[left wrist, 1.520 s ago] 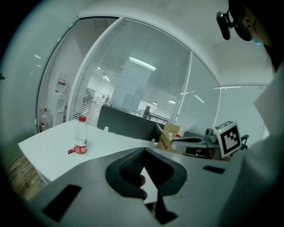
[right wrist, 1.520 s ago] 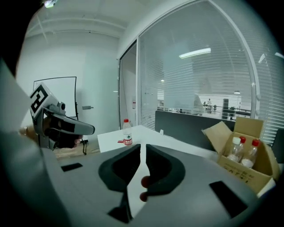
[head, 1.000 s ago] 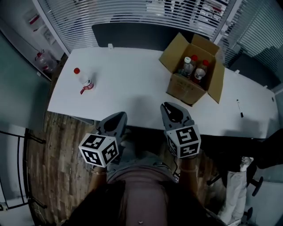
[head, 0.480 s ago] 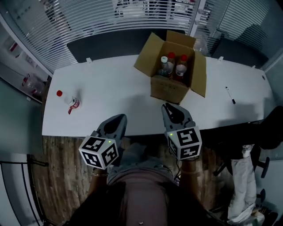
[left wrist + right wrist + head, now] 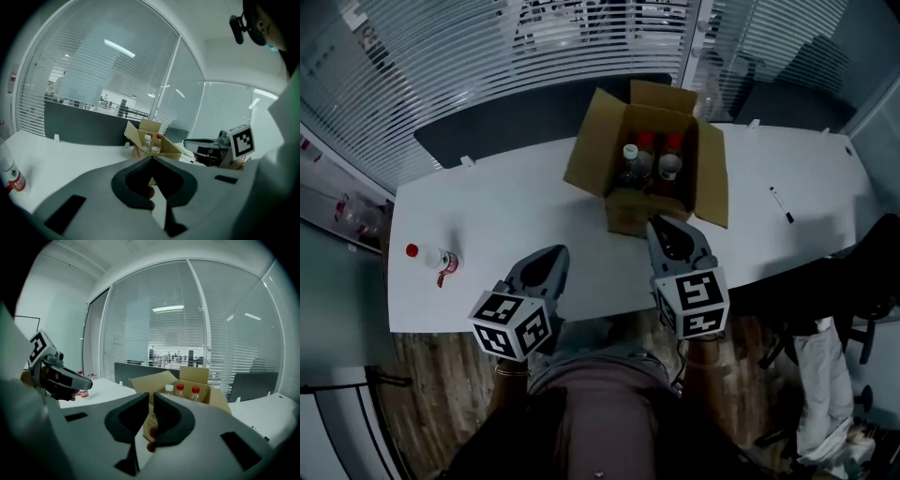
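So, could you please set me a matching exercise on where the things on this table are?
1 cardboard box
2 lone bottle
3 pen
4 white-capped bottle

A inside the cardboard box
B alone near the table's left end
C open, just ahead of the right gripper
D on the table, right of the cardboard box

Pairs: 1-C, 2-B, 3-D, 4-A

White worktop (image 5: 516, 234), long, rounded corners. On it: an open cardboard box (image 5: 587, 150) with bottles inside, set mid-span; one red-capped water bottle (image 5: 431, 258) standing alone near my left end; a black marker pen (image 5: 779, 204) lying well right of the box.
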{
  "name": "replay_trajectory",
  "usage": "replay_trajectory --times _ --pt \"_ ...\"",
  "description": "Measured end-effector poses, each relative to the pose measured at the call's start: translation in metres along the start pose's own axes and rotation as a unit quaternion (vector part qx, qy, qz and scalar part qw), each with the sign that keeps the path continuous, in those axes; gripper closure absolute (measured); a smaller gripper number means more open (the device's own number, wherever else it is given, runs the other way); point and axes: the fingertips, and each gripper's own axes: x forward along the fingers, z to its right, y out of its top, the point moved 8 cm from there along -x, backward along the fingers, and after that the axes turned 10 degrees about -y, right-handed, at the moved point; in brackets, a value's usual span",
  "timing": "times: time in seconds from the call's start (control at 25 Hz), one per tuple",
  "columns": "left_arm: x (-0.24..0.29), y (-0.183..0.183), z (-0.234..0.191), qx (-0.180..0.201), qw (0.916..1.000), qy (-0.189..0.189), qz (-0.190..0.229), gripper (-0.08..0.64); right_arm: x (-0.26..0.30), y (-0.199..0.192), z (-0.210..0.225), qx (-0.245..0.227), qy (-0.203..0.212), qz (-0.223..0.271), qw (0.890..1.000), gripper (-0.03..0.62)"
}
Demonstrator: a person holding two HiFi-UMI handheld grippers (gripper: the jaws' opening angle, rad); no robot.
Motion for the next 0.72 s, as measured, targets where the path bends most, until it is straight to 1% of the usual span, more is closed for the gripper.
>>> replay_trajectory --times 0.32,0.48,0.72 --pt "0.030 0.026 -0.029 0.001 0.9998 -0.018 -0.008 0.554 0.044 0.024 0.015 0.009 -0.007 -0.008 1.000 0.541" --pt "0.037 0.031 -0.044 -0.006 0.9998 -0.016 -0.011 0.554 0.068 0.034 0.021 0.006 -0.006 -0.015 1.000 0.541" --pt "0.043 0.036 -0.069 -0.022 0.9996 -0.006 -0.016 0.554 0.105 0.037 0.026 0.003 0.002 -0.046 0.999 0.534"
